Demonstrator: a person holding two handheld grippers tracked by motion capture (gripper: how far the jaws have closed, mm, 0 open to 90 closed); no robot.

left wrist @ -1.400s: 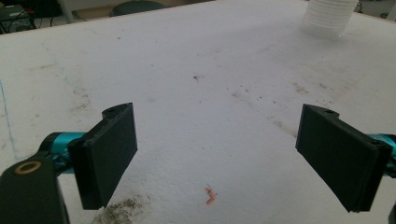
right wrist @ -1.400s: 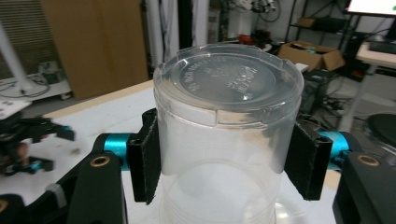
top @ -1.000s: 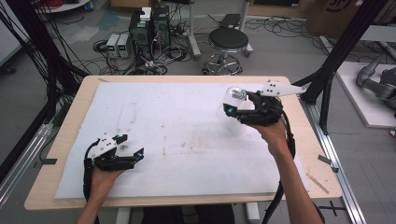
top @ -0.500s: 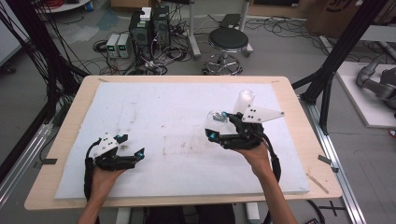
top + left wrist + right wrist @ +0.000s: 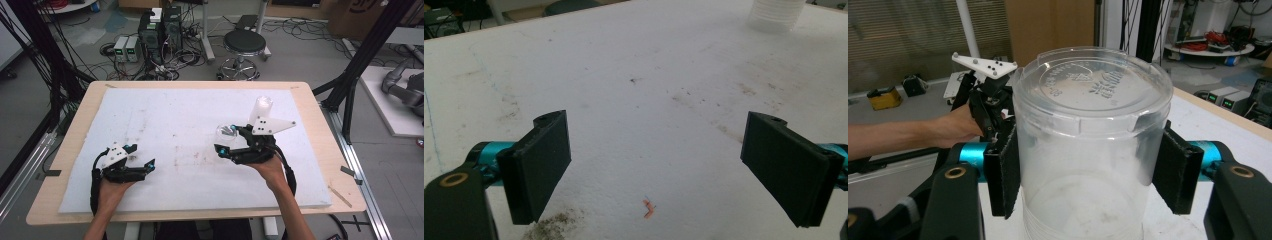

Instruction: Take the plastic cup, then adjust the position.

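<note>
The clear plastic cup (image 5: 1090, 145) sits upside down between the right gripper's (image 5: 226, 143) fingers (image 5: 1004, 172), which press on its sides and hold it above the white surface (image 5: 175, 125). A stack of cups (image 5: 261, 108) stands just behind. One cup looks separated; setting it down remains. The left gripper (image 5: 141, 167) rests apart, fingers (image 5: 539, 165) wide open and empty.

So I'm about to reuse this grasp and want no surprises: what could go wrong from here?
The right tool pinches a clear plastic cup by its thin wall with the cup's base turned toward the camera; a harder squeeze might buckle it, a looser one might let it slip onto the white mat. The stack of cups stands just behind that hand, so a backward swing could topple it.
</note>
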